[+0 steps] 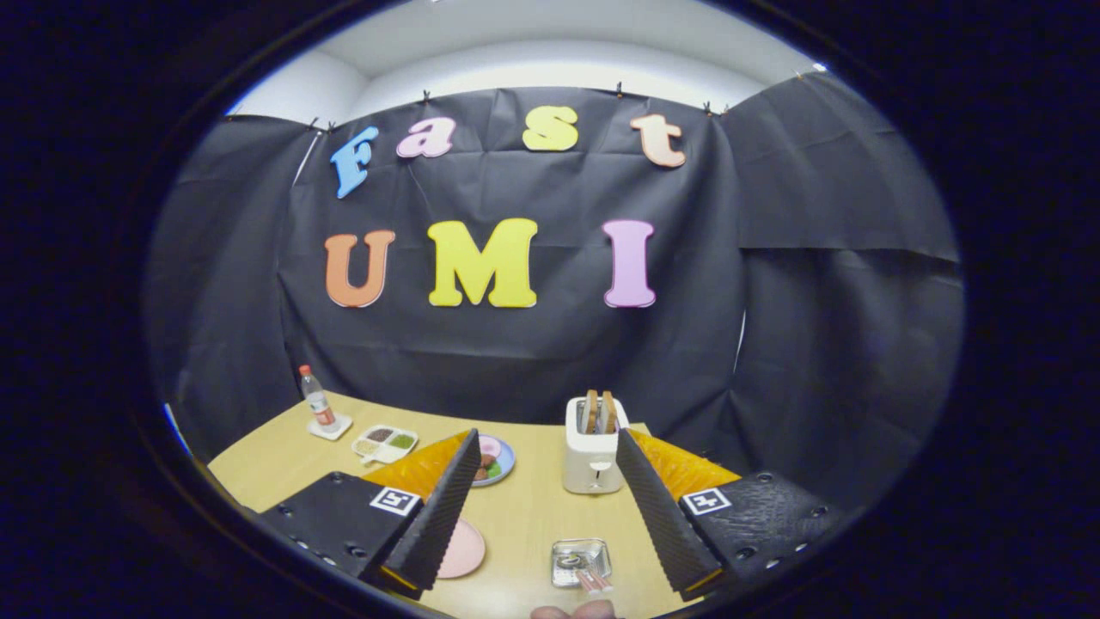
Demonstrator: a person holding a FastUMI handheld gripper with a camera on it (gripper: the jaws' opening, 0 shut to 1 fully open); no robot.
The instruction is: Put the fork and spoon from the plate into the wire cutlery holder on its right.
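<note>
The wooden desk (524, 516) spreads out ahead of the black booth wall. The claw (541, 503) hangs above it with its two ridged fingers (438, 516) spread wide apart, nothing between them. A white toaster (593, 451) with two slices standing in its slots sits beyond the fingers, just left of the right one. A pink plate (464, 550) lies on the near desk, partly hidden behind the left finger. A blue plate of food (498, 456) lies far of it. Left of that sits a white divided tray (384, 443), then a bottle (318, 400) on a coaster at the far left. The shiny square cutlery holder (581, 561) lies near, between the fingers, pink-handled cutlery (593, 582) poking from it. Whether fork or spoon is too small to tell.
</note>
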